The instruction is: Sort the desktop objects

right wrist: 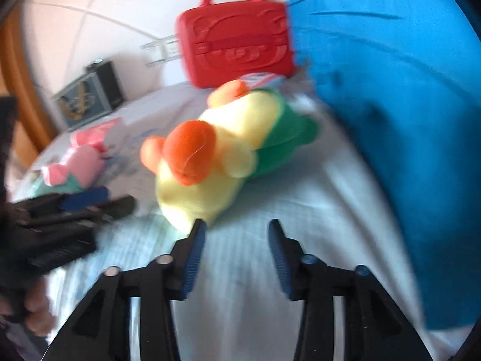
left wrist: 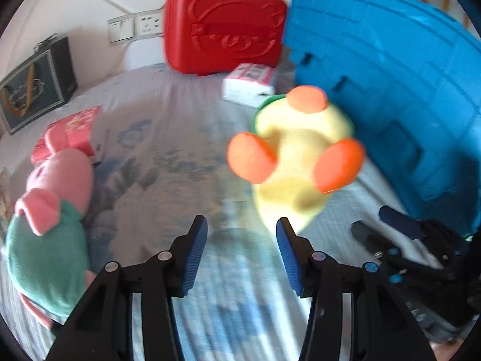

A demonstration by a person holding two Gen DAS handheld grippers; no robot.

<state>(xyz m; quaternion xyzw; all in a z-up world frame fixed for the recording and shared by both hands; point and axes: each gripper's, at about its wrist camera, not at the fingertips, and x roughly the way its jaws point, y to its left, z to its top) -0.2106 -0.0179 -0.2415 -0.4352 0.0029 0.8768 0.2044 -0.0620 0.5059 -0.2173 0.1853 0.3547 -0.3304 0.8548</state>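
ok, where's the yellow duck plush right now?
Yellow duck plush lies on the bedsheet right of centre, beside the blue crate, in front of the red case.

Bright daylight; both views motion-blurred, right wrist worse; strong fisheye bending, dark vignette at edges.

No text, number or brand can be read anywhere in either view. The glossy red plastic carry case (left wrist: 224, 30) bears only a raised cartoon-face relief, no letters. The dark paper gift bag (left wrist: 33, 87) with tan handles shows a pale ornamental emblem, too blurred to tell whether it holds words. The small white-and-pink printed packet (left wrist: 249, 82) and the flat pink flowered box (left wrist: 75, 129) carry printing, but it is smeared beyond reading.
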